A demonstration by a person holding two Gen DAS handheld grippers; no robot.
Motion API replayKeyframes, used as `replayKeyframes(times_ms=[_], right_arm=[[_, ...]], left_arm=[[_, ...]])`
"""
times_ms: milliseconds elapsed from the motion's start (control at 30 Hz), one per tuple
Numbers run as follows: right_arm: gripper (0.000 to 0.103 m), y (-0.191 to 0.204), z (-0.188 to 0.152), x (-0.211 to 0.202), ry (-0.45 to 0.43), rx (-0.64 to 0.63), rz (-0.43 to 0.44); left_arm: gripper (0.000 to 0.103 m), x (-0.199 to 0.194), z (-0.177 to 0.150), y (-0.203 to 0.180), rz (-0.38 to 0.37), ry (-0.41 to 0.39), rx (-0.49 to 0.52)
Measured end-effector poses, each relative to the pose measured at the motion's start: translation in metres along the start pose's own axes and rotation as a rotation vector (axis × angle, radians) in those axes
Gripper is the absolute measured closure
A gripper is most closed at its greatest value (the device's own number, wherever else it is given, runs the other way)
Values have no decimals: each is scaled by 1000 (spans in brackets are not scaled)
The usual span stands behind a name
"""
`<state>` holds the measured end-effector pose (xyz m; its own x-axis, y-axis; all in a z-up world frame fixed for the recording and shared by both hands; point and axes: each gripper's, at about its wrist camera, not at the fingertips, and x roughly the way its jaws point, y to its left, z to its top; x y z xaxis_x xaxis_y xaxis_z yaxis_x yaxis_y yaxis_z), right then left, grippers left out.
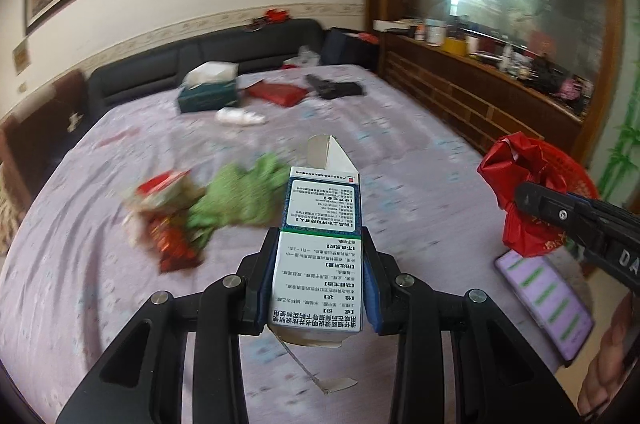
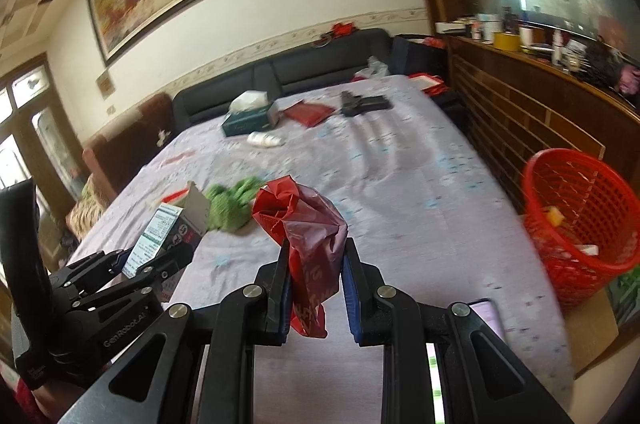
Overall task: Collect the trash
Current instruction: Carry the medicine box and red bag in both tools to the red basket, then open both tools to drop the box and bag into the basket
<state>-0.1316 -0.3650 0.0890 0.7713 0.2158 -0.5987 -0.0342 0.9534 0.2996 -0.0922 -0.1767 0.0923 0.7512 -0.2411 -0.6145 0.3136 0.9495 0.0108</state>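
Observation:
My left gripper (image 1: pixel 319 256) is shut on an empty white medicine box (image 1: pixel 320 244) with green-edged print, its top flap open, held up over the lilac bedspread. The same box (image 2: pixel 160 236) and left gripper (image 2: pixel 158 256) show at the lower left of the right wrist view. My right gripper (image 2: pixel 316 256) is shut on a crumpled red plastic bag (image 2: pixel 308 220); from the left wrist view that bag (image 1: pixel 516 180) hangs at the right edge. A red mesh waste basket (image 2: pixel 580 224) stands beside the bed at the right, with a few scraps inside.
On the bed (image 2: pixel 400 184) lie a green cloth (image 2: pixel 234 202), red snack wrappers (image 1: pixel 168 224), a teal tissue box (image 2: pixel 250 118), a white bottle (image 2: pixel 264 140), a red packet (image 2: pixel 308 112), a dark object (image 2: pixel 362 104) and a phone (image 1: pixel 540 300). A wooden headboard shelf (image 2: pixel 540 112) lines the right.

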Motion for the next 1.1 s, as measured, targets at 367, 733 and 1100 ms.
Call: replayKeyframes(times_ms=[367,733,1100], right_arm=[[79,-143,28,-70,-85,194,-178],[78,-250,51,-93,-127,352,-271],[44,-296,61,-72,-91,369,-316]], left_arm=[[68,23,62,-122,-337,80,127],[68,93,102,-253,-505,187,170],[44,122,114,-267,-508,212,123]])
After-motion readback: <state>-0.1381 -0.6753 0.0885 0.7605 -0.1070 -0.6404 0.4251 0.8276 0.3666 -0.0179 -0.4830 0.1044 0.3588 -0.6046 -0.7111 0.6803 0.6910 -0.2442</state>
